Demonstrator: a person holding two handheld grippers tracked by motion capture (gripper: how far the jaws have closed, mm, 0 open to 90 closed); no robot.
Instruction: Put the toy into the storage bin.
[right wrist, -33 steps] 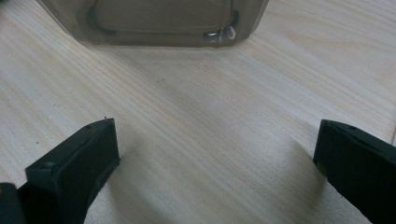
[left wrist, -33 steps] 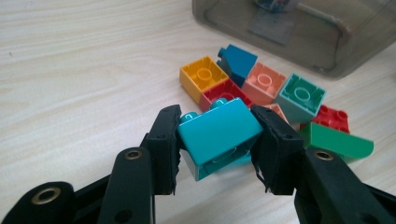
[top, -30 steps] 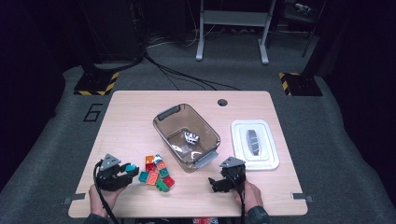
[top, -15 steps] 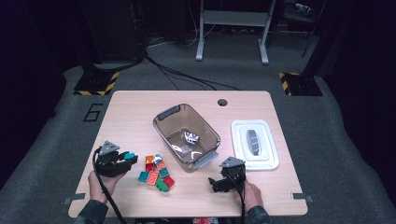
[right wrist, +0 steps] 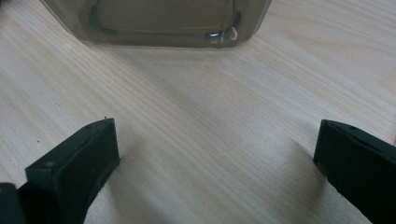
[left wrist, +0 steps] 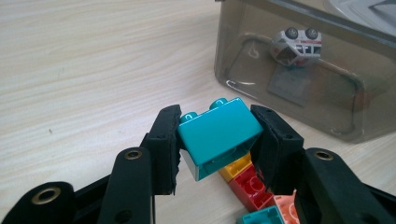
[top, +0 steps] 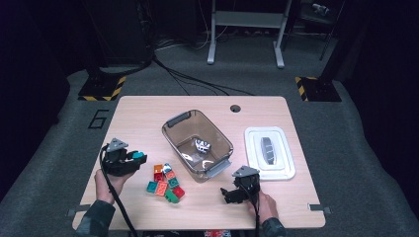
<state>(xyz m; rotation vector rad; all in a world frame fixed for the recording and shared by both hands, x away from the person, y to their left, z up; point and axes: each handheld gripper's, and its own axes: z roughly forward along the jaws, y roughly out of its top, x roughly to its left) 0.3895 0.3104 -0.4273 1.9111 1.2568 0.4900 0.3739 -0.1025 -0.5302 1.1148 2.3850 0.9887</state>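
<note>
Lifted left tool (top: 129, 159), one teal brick (left wrist: 219, 135)

Black left gripper (top: 129, 159) and right gripper (top: 231, 193), grey three-cornered top plates, trailing black cables, dark sleeves.

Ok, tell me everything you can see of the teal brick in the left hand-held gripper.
The teal brick is a glossy, plastic-looking building block, rectangular, with round studs on one face and a hollow underside. It is tilted, studs pointing up and away from the camera, open underside facing down toward it. The left hand-held gripper is shut on it, a black pad pressing each side, holding it off the table above the brick pile, beside the clear bin.
</note>
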